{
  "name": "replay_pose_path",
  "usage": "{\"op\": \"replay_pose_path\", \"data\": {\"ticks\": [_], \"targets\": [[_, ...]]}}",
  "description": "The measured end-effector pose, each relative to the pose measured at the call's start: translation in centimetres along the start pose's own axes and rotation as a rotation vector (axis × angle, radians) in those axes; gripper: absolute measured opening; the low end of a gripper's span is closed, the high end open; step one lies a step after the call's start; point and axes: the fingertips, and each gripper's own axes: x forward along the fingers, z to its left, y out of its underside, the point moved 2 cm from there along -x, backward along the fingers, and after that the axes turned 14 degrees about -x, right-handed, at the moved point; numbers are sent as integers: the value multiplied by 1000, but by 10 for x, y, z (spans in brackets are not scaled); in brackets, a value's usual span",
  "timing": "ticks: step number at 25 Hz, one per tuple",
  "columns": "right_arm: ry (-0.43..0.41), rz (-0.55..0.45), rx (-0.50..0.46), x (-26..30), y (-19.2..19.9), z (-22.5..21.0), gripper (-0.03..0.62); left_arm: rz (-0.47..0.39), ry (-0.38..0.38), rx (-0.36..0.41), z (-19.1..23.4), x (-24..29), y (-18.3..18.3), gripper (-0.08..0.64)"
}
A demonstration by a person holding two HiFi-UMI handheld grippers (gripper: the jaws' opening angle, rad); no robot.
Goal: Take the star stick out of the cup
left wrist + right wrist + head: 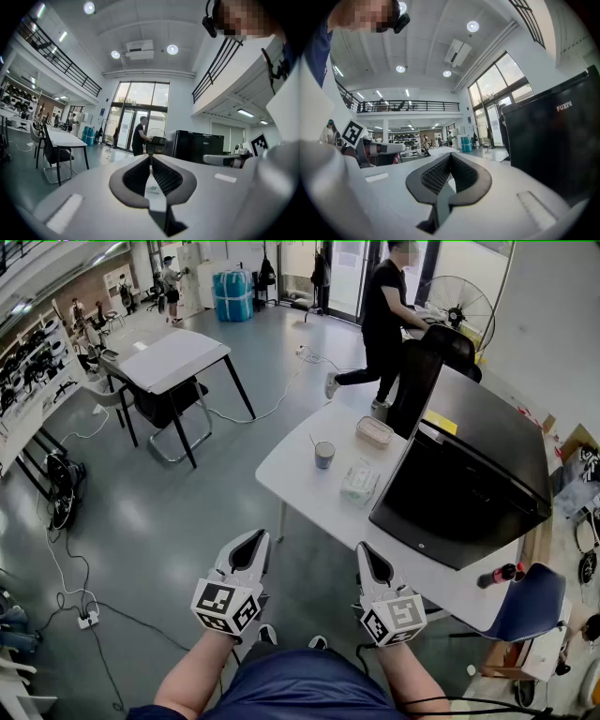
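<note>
Both hand-held grippers are held low in front of the person, side by side and apart, over the floor at the near side of the white counter (298,486). The left hand-held gripper (251,547) has its jaws pressed together with nothing between them; its own view shows the ribbed pads meeting at the tips. The right hand-held gripper (368,557) is likewise closed and empty, its pads touching along their front edge in its own view.

The cup (324,455) stands upright on the counter, well ahead of both hand-held grippers and roughly between their lines, a little nearer the right one's. The star stick (313,441) is in the cup, a thin rod that leans out over the rim on the left hand-held gripper's side; its star end is too small to make out.

Past the cup, on the right hand-held gripper's side, lies a clear lidded box (374,431). Nearer than the cup, just ahead of the right hand-held gripper, sits a soft plastic-wrapped pack (359,485). A large black cabinet (469,470) fills the counter out beyond the right hand-held gripper. A person in black (383,320) stands far ahead, beyond the counter.
</note>
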Motion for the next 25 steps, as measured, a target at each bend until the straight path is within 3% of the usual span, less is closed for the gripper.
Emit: {"op": "replay_pose_path", "data": {"ticks": [11,16,25], "targets": [[-43,3,34,3,11,-19,6,16,-35,3,-12,18,10,17],[-70,-2,-1,3,14,-20,6,17,-75,-13,-9,16,17,17],[-38,30,19,25,31,-29,8,48,-112,-44,19,24,25,17]]}}
